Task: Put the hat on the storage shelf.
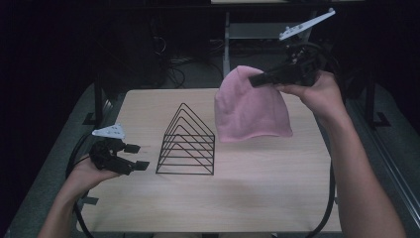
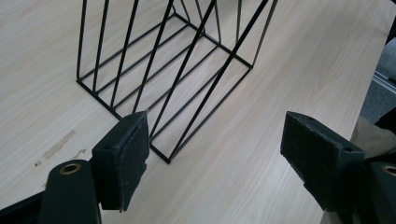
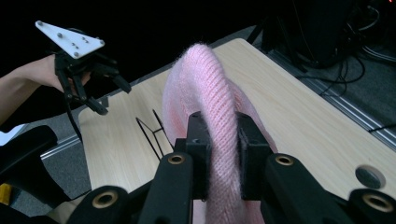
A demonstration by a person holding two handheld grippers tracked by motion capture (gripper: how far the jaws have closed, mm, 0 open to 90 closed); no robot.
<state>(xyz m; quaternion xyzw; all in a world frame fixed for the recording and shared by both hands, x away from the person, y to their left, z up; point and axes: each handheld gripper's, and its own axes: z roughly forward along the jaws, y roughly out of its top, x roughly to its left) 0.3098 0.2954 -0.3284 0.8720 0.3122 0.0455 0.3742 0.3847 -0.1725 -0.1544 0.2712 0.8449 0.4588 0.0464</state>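
A pink knitted hat [image 1: 250,106] hangs in the air over the right half of the table, its rim just above the wood. My right gripper [image 1: 258,79] is shut on the hat's top, and in the right gripper view the knit [image 3: 215,140] is pinched between the two pads. A black wire rack [image 1: 187,144] with several triangular dividers stands at the table's middle left. My left gripper [image 1: 137,156] hovers open just left of the rack; its pads [image 2: 126,161] stand wide apart with nothing between them, the rack's corner [image 2: 161,154] right ahead.
The light wooden table [image 1: 257,193] has bare room in front and to the right. Its edges drop to a grey floor, with dark equipment and cables behind. A round grommet [image 3: 370,177] sits in the tabletop near one edge.
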